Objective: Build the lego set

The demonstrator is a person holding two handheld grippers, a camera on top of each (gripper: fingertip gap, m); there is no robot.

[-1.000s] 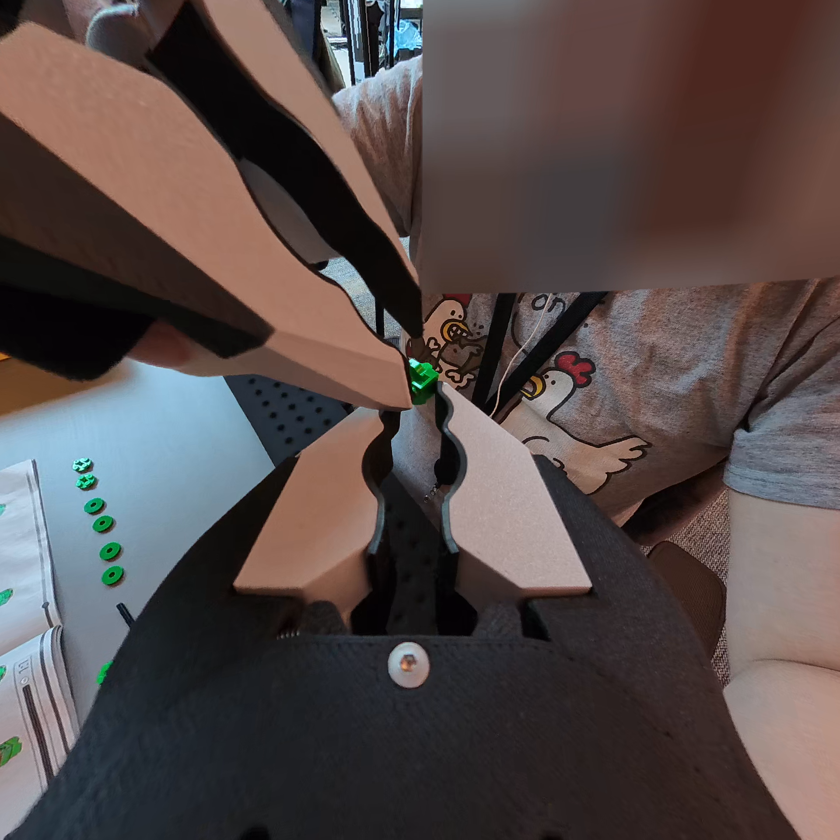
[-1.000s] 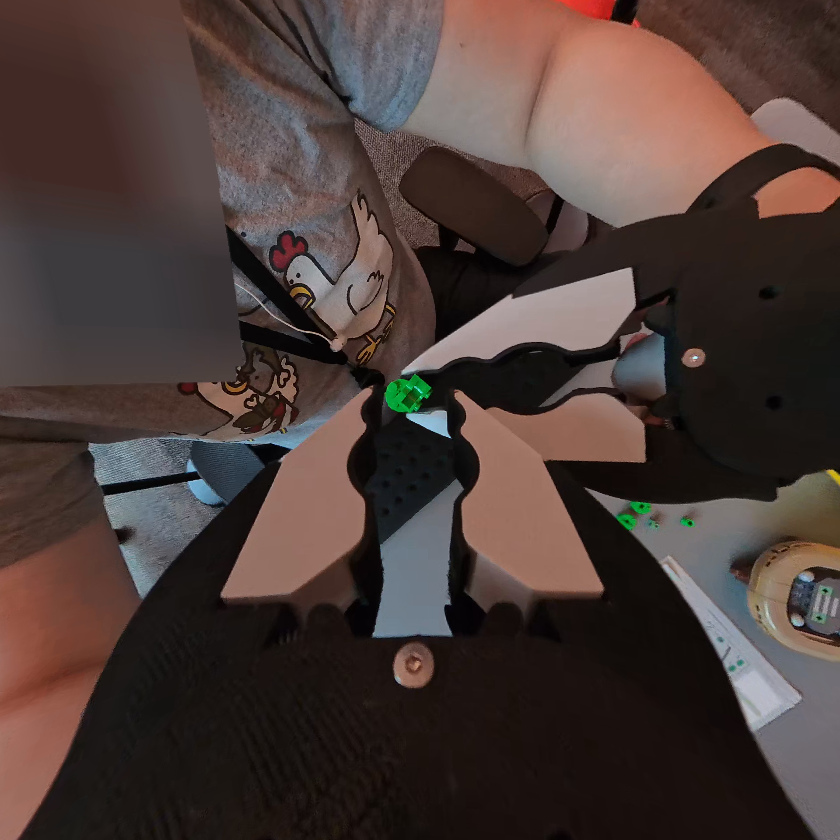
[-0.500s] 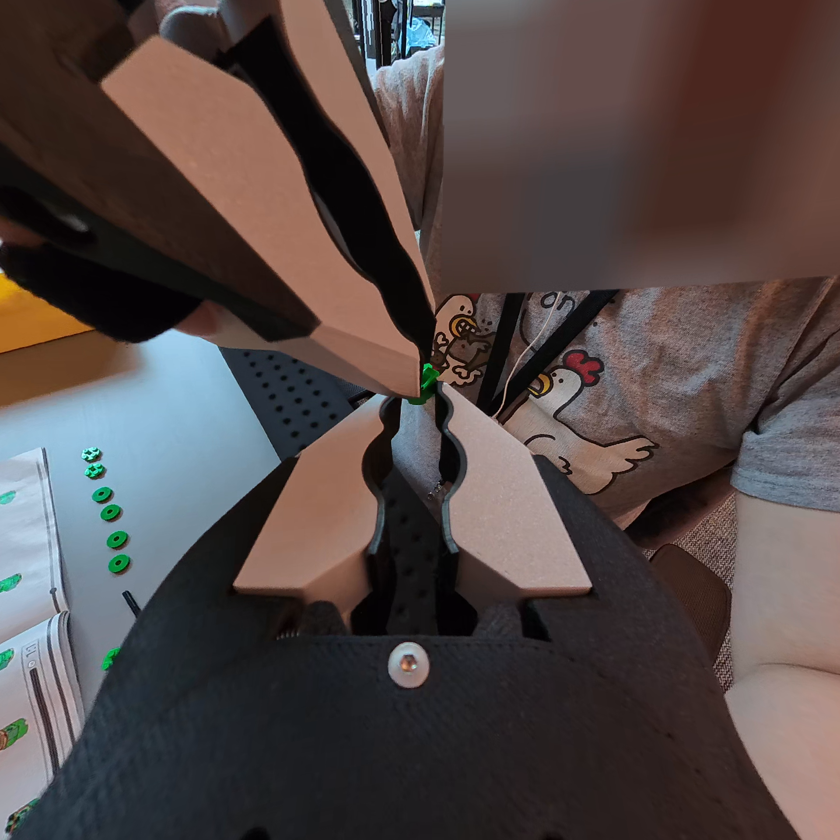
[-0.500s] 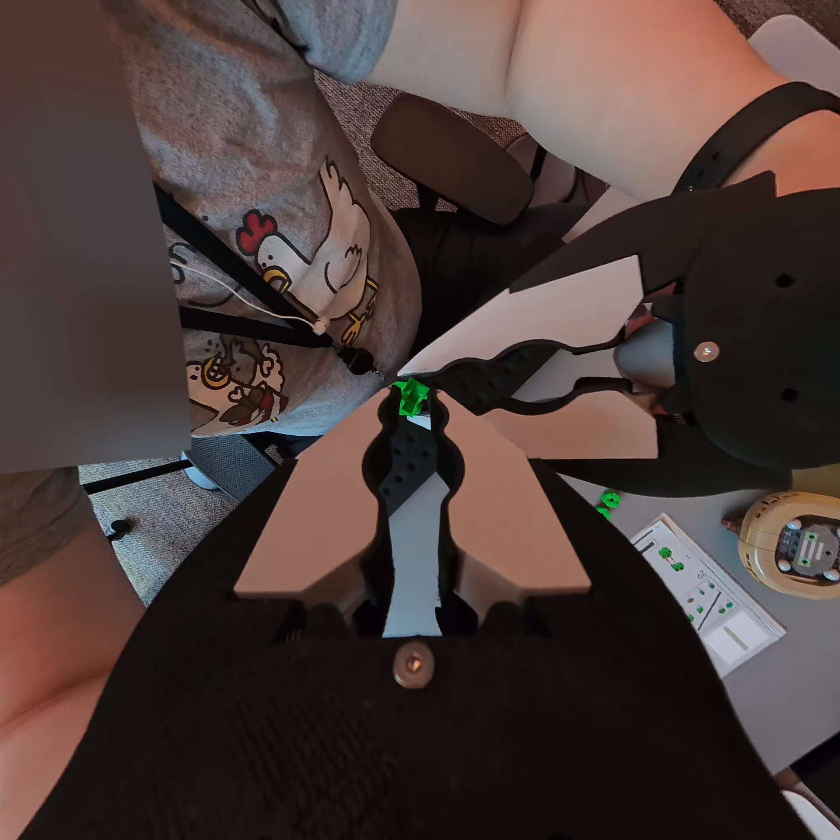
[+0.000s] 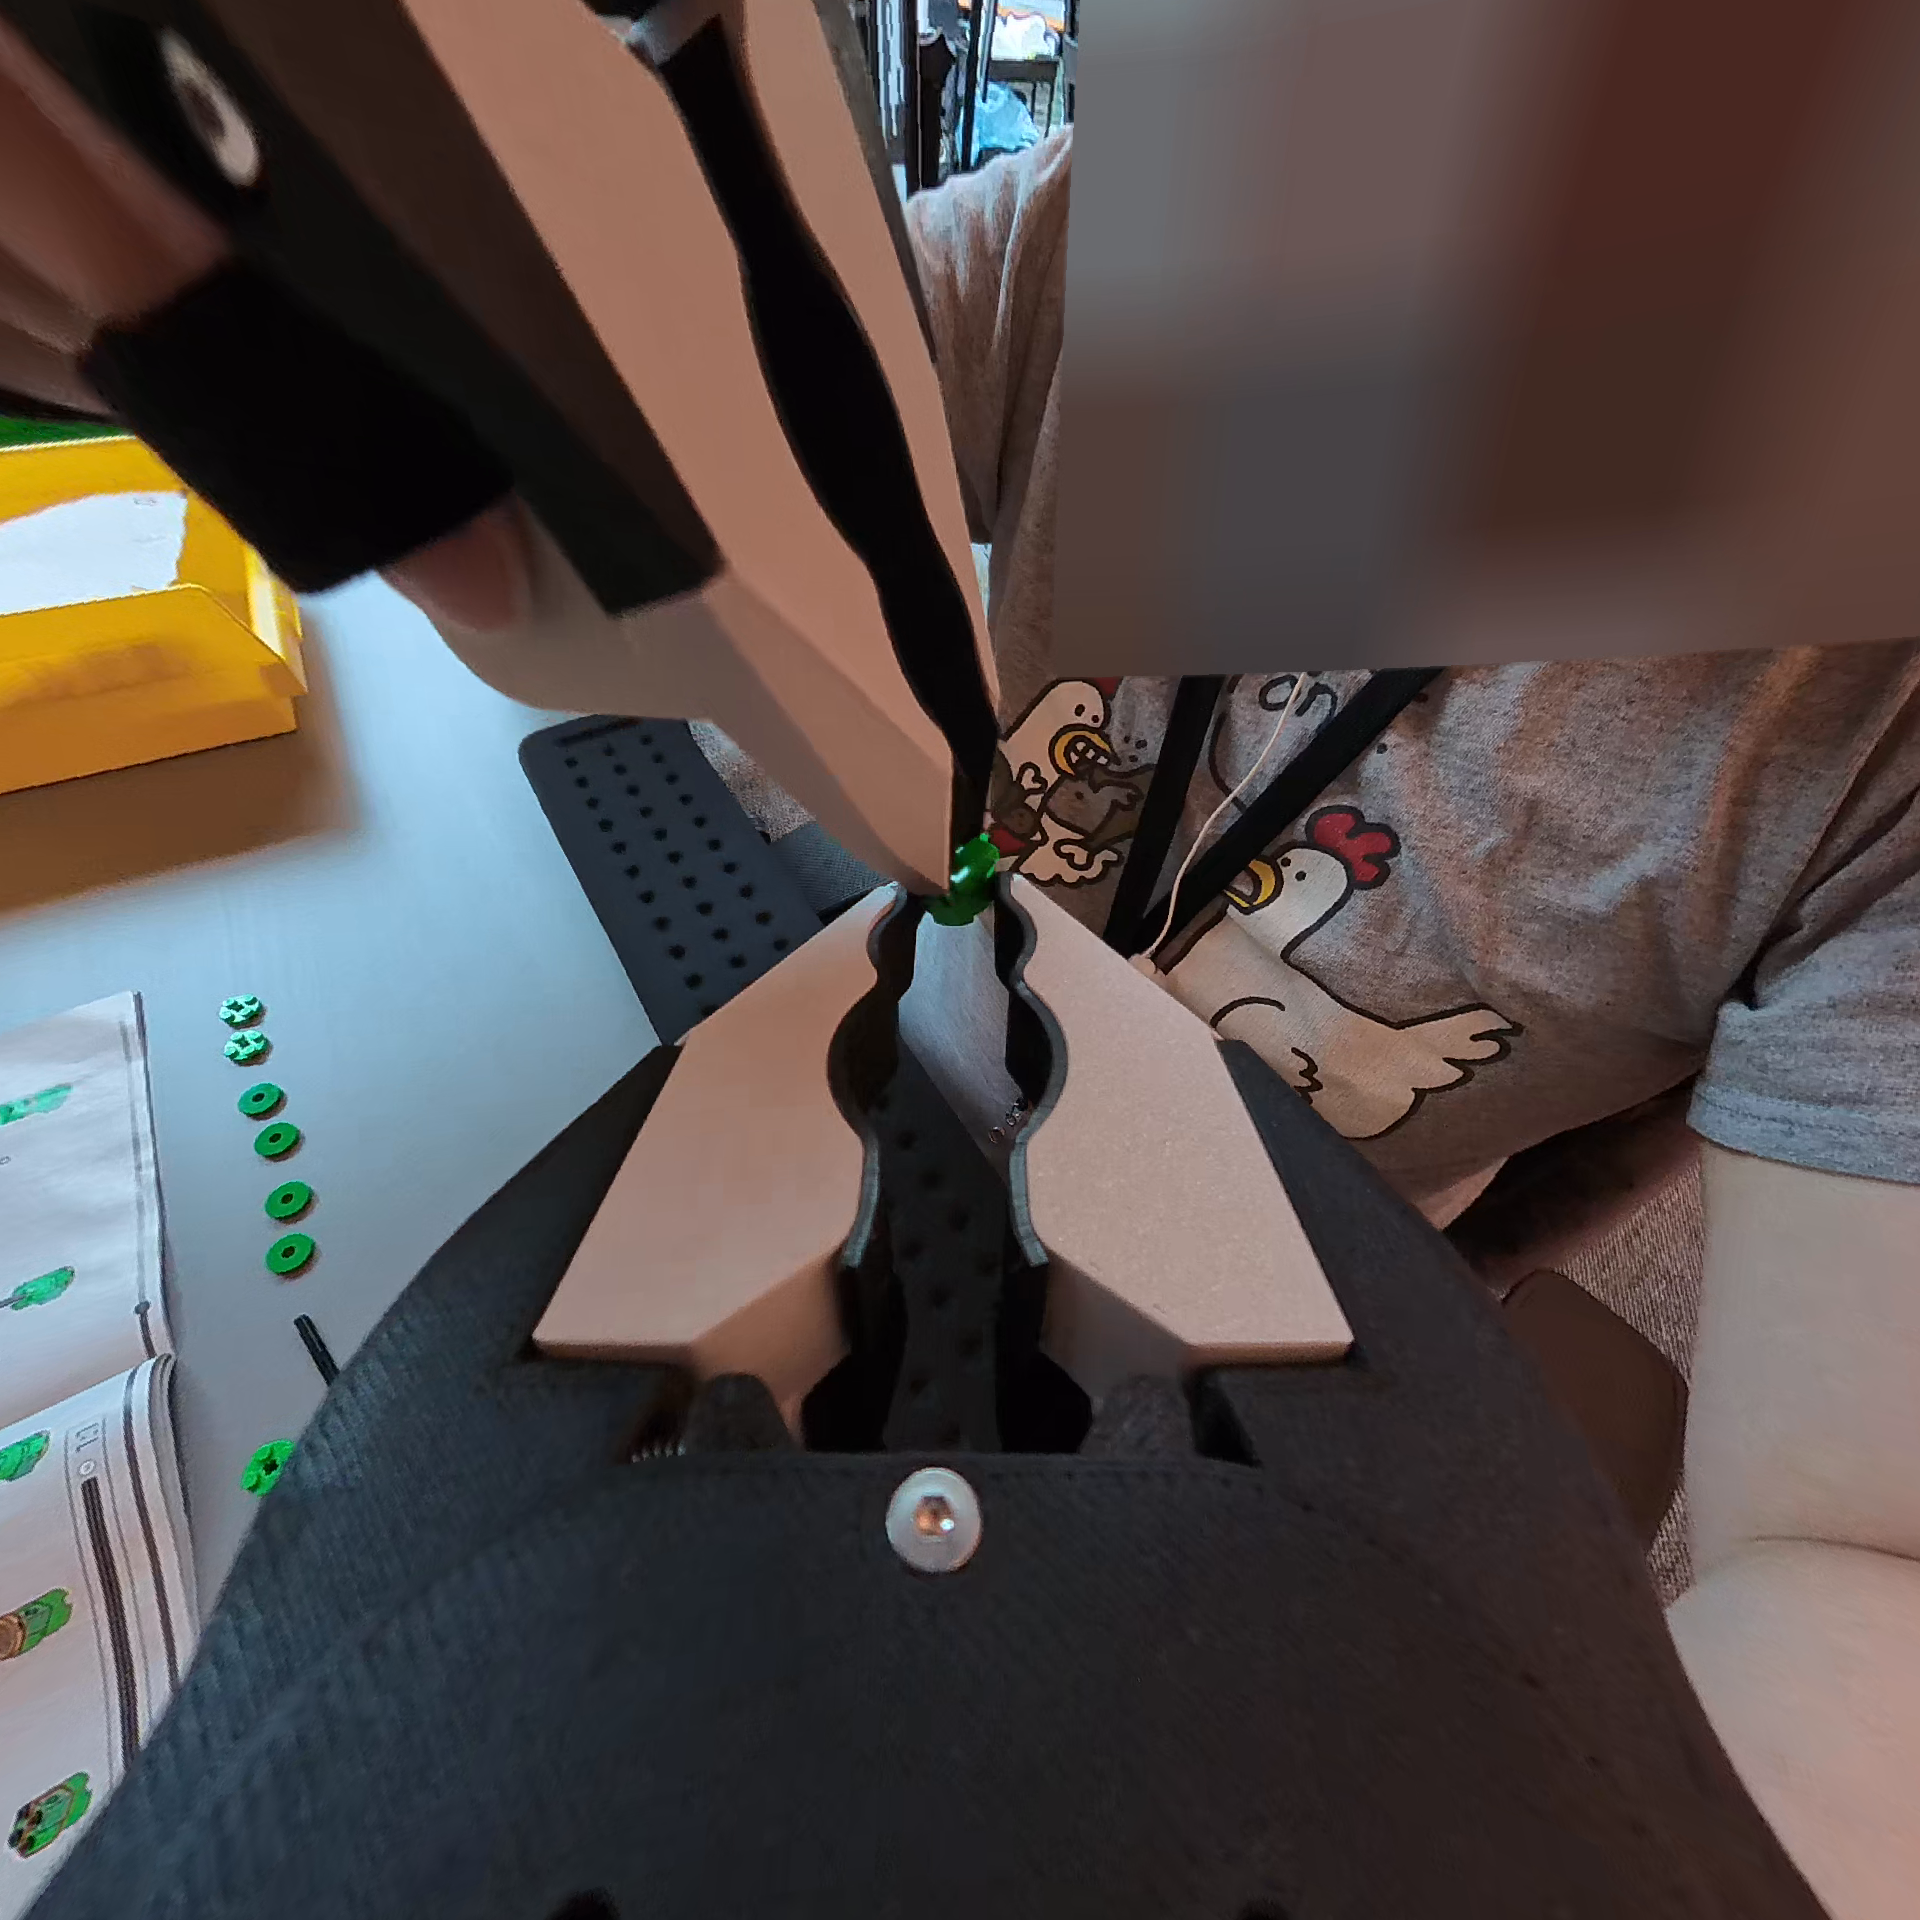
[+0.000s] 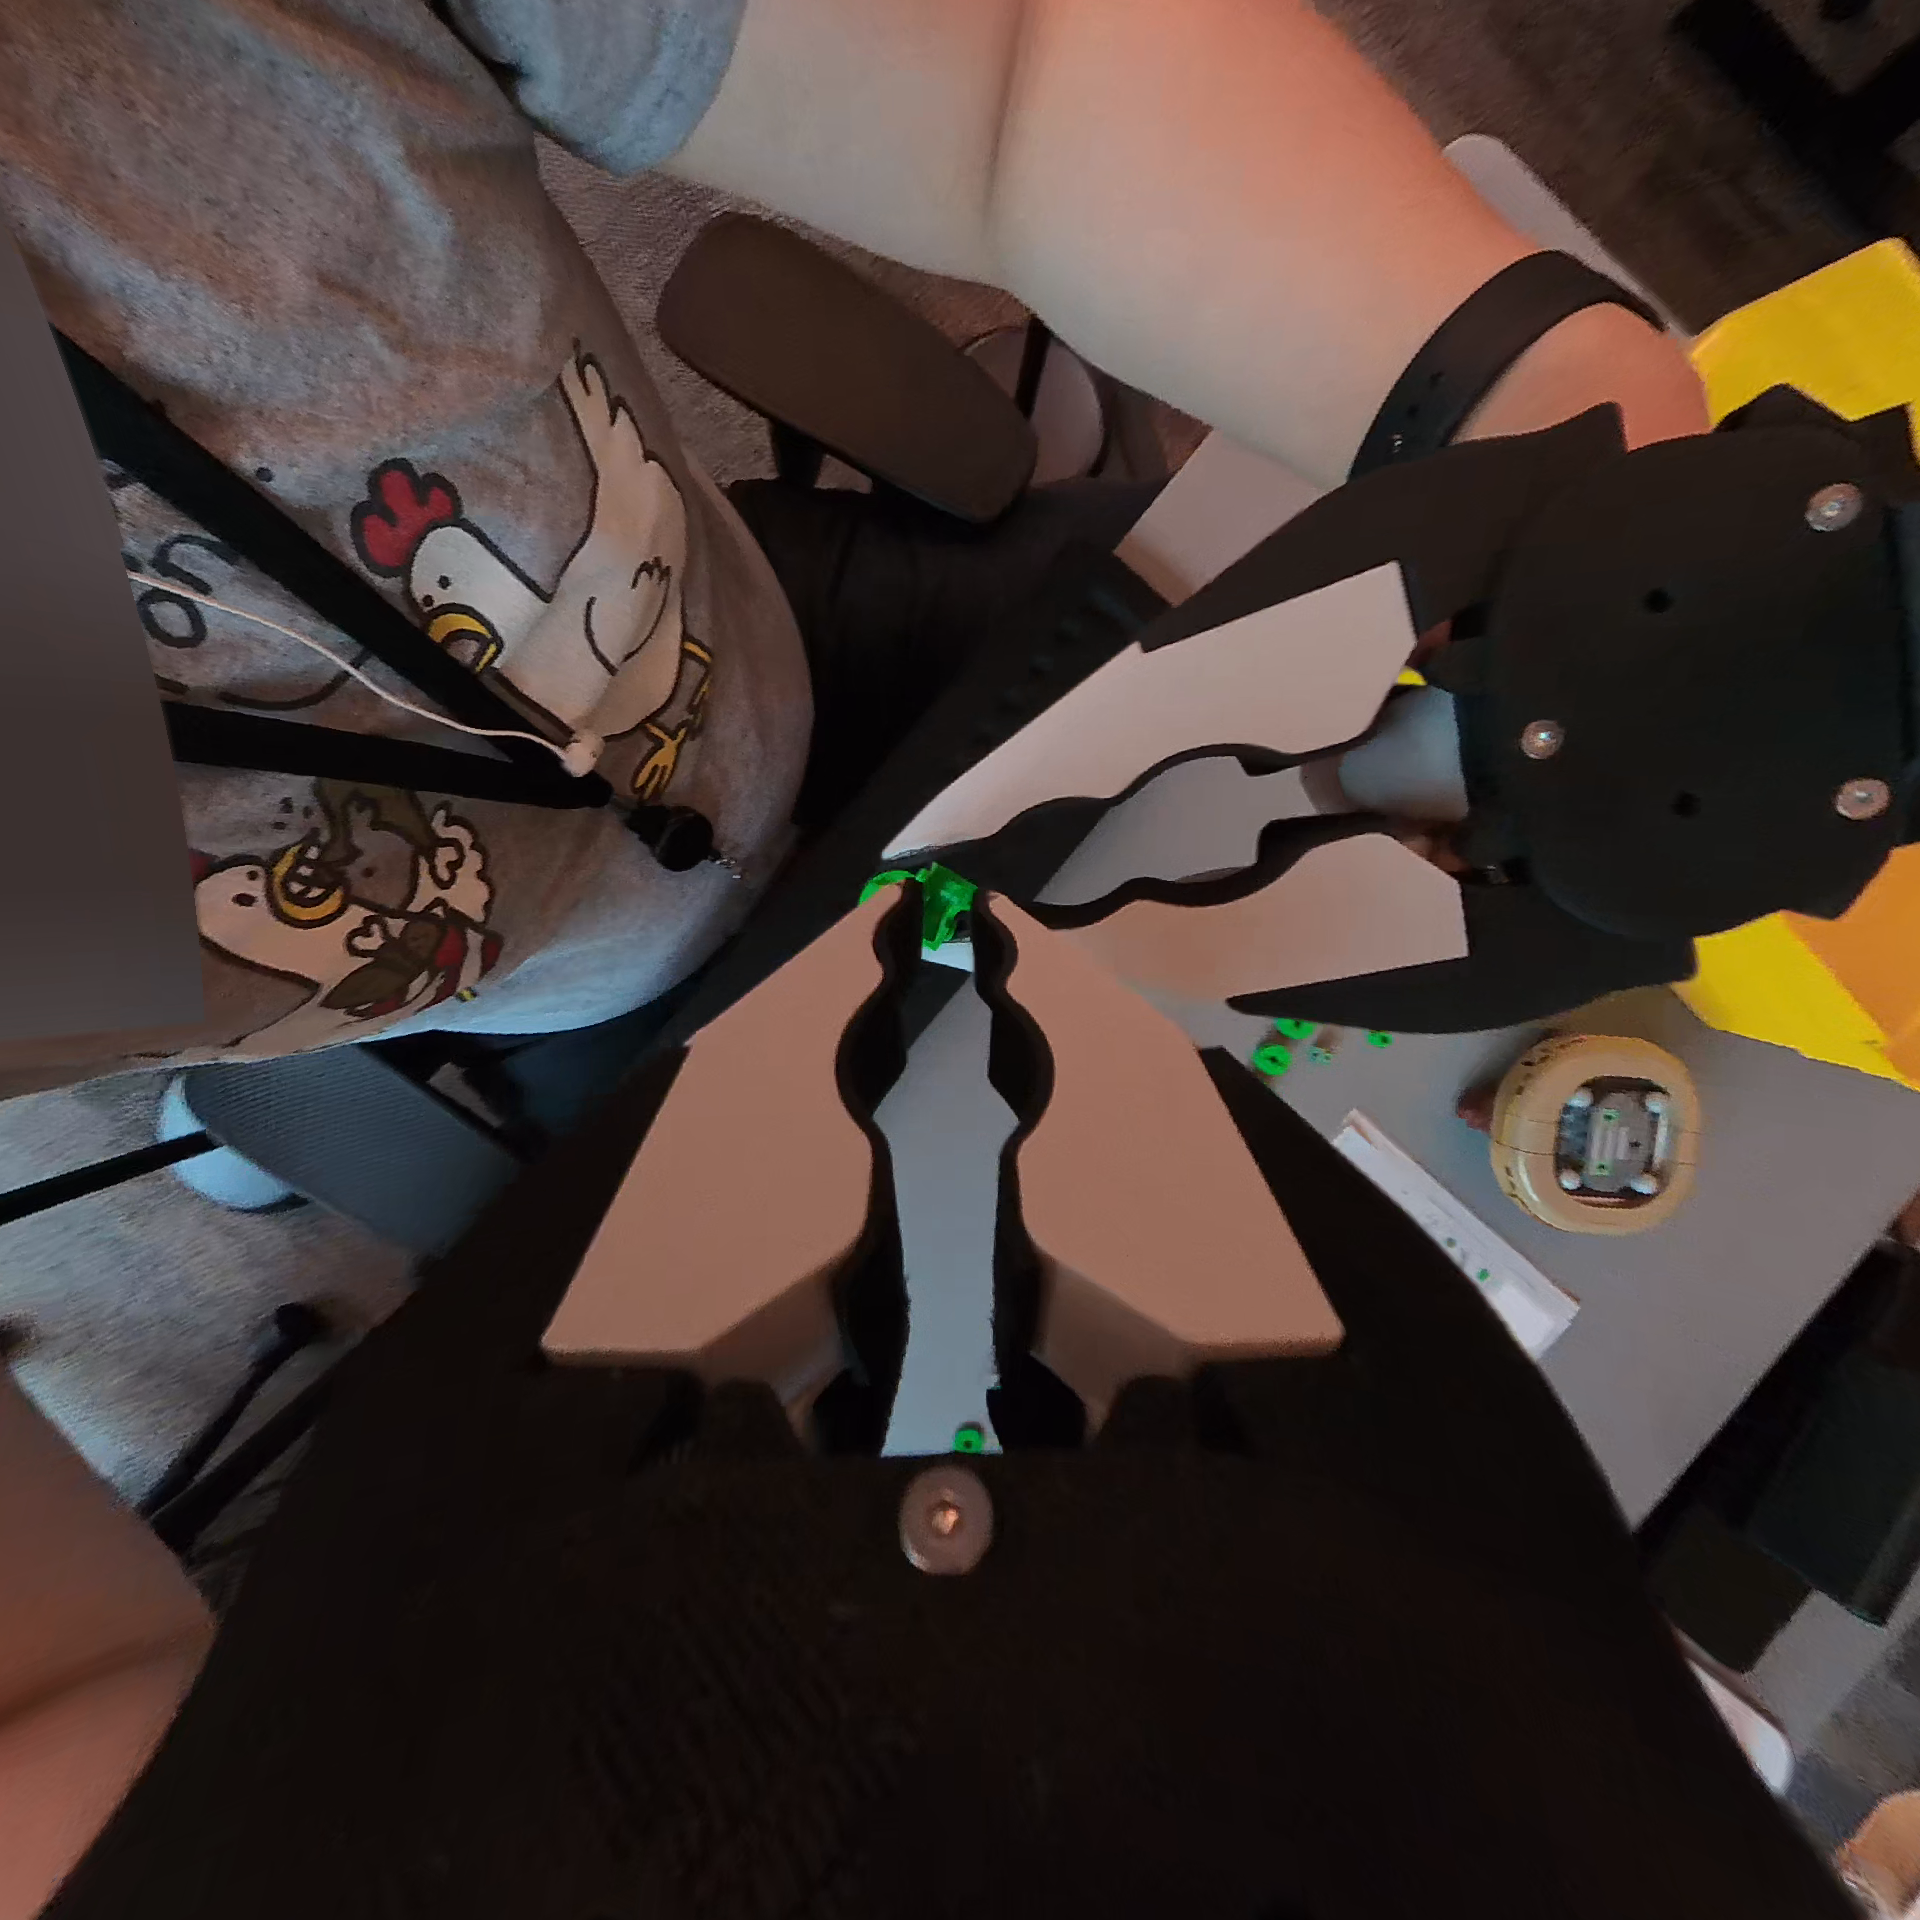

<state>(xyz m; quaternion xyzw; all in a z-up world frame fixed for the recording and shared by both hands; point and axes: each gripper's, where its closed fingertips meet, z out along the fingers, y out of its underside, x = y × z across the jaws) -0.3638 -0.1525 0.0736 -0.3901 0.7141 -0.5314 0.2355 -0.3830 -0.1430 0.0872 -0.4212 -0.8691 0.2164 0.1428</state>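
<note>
Both grippers meet tip to tip in the air in front of a person's grey shirt. My left gripper is shut on a small green lego piece. My right gripper is shut on a green lego piece and comes in from the upper left in the left wrist view. In the right wrist view the left gripper reaches in from the right, with a bit of green at its tip. The green pieces touch; how they join is hidden by the fingers.
A row of small green round pieces lies on the grey table beside an open instruction booklet. A yellow box is at the back left. A tan round lego build and more green bits lie on the table. My two grippers' fingertips are within a few centimetres of each other.
The right gripper's jaws have narrowed onto the green piece and it has swung steeper over the left gripper. Both grippers turned a little; the pieces stayed at the tips.
</note>
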